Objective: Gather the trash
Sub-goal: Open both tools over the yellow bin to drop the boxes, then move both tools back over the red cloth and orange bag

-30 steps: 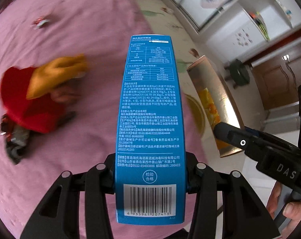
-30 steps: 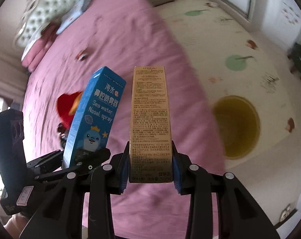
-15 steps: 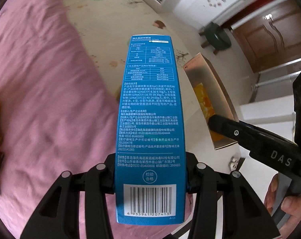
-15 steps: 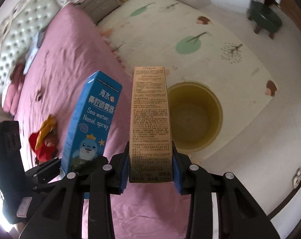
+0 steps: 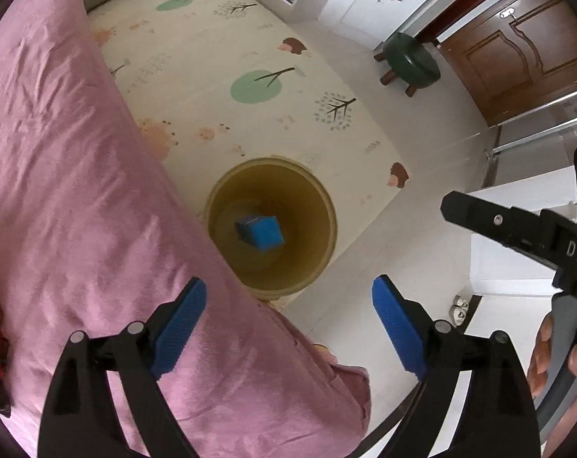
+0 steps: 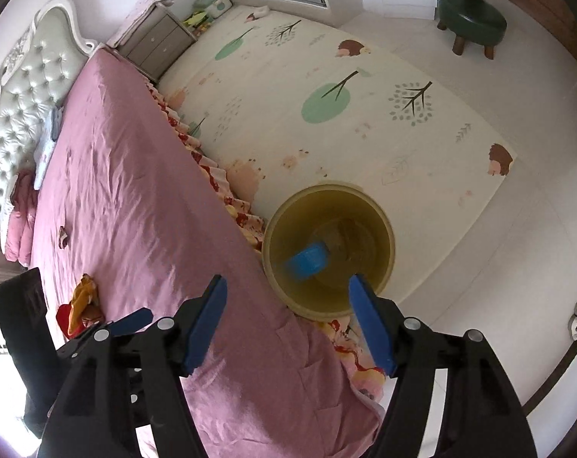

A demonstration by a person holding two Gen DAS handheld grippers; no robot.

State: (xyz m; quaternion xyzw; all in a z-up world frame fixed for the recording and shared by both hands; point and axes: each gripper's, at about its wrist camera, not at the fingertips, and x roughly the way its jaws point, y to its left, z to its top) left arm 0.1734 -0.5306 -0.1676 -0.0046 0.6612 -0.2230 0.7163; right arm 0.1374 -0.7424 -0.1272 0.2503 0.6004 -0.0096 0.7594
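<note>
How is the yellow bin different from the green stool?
The yellow bin is a hollow, open-topped tub with a blue box inside; the green stool has a closed padded top with nothing on it. The bin sits flat right beside the bed; the stool stands on short wooden legs farther off, near the brown door. Both are round and stand on the floor.
</note>
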